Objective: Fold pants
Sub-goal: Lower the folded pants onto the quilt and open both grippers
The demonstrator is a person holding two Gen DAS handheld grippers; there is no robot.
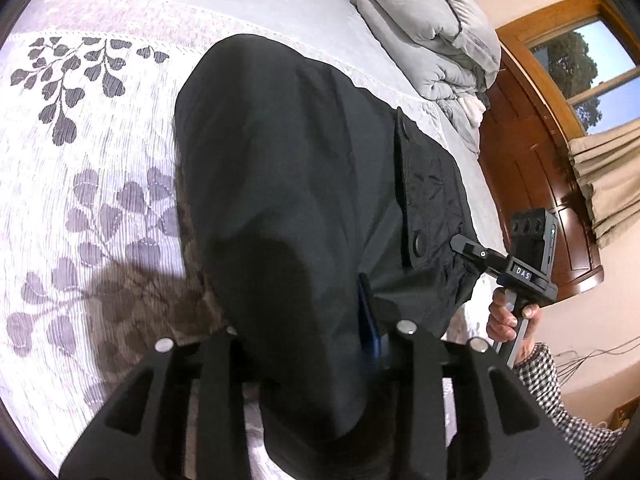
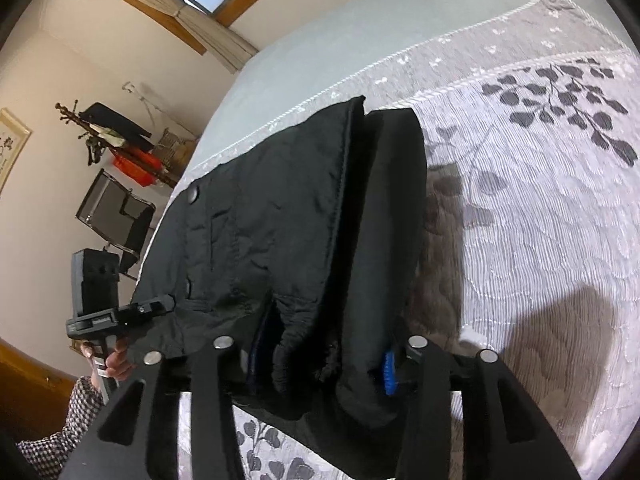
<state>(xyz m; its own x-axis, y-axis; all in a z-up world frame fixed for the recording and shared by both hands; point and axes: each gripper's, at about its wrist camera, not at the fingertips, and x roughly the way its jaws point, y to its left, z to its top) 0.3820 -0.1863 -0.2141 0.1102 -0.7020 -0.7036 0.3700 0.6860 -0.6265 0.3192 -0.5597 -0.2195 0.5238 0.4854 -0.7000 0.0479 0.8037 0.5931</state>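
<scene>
Black pants (image 1: 304,184) hang lifted over the bed, held at their near edge by both grippers. My left gripper (image 1: 320,344) is shut on the pants, with the cloth bunched between its fingers. It also shows in the right wrist view (image 2: 160,306), clamped on the waist corner. My right gripper (image 2: 320,360) is shut on the pants (image 2: 280,220) near the elastic waistband; its blue pad shows beside the cloth. It appears in the left wrist view (image 1: 464,246) pinching the pants' right edge by a snap button. The far pant legs rest on the bedspread.
A white bedspread with purple and grey leaf print (image 1: 80,200) covers the bed. A folded grey duvet (image 1: 432,40) lies at the far end. A wooden headboard (image 1: 532,168), window and curtain stand to the right. A coat rack and chair (image 2: 116,212) stand by the wall.
</scene>
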